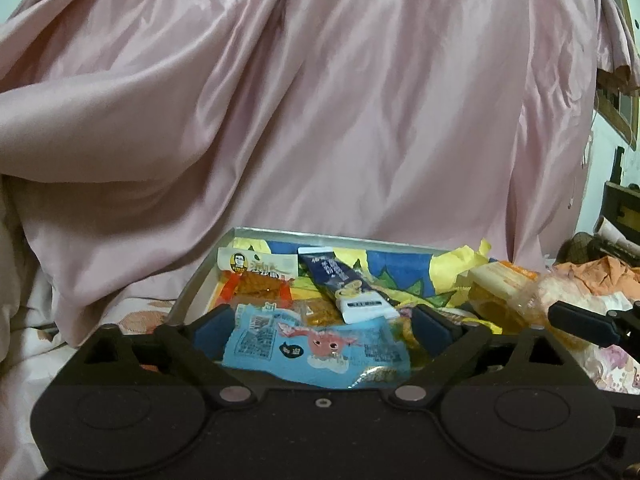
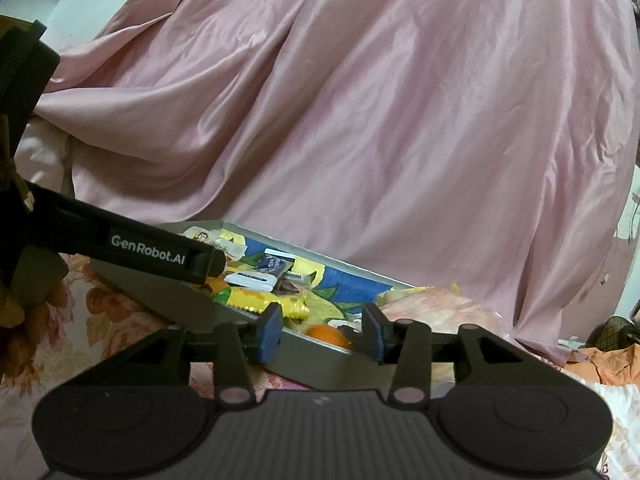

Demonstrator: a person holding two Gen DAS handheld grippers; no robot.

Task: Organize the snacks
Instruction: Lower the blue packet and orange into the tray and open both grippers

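Two matte black handheld grippers with blue finger pads

The left gripper [image 1: 320,324] has a smooth black body with two round caps, silver pivot pins and a small centre screw; the right gripper [image 2: 322,330] has a ribbed body, and white "GenRobot.AI" lettering runs along the left gripper's finger.

kinda dim indoor light, soft sheen on the pink satin cloth [image 1: 320,100], fisheye bending toward 3 and 9 o'clock, slightly soft focus
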